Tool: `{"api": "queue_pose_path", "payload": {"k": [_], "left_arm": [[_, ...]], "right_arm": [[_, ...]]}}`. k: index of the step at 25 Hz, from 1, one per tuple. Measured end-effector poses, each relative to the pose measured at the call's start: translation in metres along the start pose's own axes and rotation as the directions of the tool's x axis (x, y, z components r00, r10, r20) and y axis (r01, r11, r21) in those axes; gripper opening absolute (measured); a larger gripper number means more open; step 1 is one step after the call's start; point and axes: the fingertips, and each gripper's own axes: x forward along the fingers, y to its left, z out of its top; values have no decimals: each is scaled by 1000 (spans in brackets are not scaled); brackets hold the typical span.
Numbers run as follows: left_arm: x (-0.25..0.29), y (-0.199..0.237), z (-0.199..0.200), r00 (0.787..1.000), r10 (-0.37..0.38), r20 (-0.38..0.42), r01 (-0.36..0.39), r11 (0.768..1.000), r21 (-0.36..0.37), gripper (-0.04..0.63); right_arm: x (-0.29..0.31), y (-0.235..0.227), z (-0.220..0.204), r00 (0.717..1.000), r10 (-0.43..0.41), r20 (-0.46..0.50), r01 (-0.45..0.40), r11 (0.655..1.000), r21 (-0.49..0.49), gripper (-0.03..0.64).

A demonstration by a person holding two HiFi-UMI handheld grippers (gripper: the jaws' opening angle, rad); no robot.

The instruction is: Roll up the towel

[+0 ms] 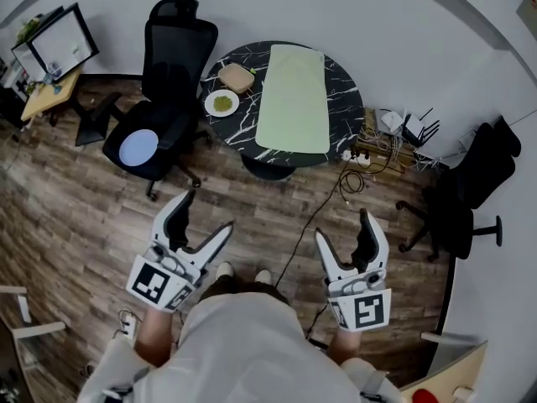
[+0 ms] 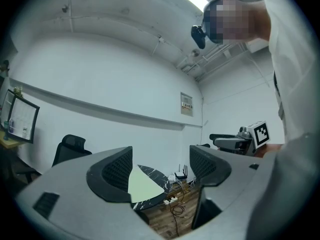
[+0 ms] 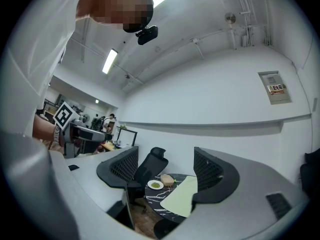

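**While the towel waits unrolled, both claws stand wide and empty**

Because the person stands well back from the round tabletop (image 1: 348,107), the head view takes in the whole pale green towel (image 1: 294,99). It lies flat and full length across the marble, its near short end reaching the rim. By the look of it, no rolling has begun. A plate (image 1: 221,102) sits just beside the towel's left edge, and a black office chair (image 1: 164,82) is drawn up on that side. Over the wooden floor (image 1: 84,208), the left claw (image 1: 210,210) and right claw (image 1: 341,225) point level ahead of the person, well apart from the towel. Each is spread wide with nothing in it, probably readied for a two-handed start.

Seen from the left gripper view, the left claw (image 2: 160,166) gapes. Only the distant towel (image 2: 142,184) shows between its jaws, untouched.

Seen from the right gripper view, the right claw (image 3: 166,166) is just as wide and empty, framing the far-off plate (image 3: 155,184) and towel (image 3: 180,197). The near end looks like the natural place to begin rolling, so the person would first need to step closer.
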Motion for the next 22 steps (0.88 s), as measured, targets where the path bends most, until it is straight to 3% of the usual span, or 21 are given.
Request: {"api": "queue_pose_path", "payload": {"k": [6,13,22], "left_arm": [[9,-6,0,999,45,9,-45,999,-9,330],[33,-20,-9,996,86,-31,-85,996,32,330],[69,-12,-6,996,82,-21,-82,996,36,330]], "right_arm": [[-5,-23,-3,999,10,34,-13,997,74,307],[-15,-63,-18,999,17,50,-24,990,141,307],[-6,-94,-36,999,-10,48,2,986,165,307]]}}
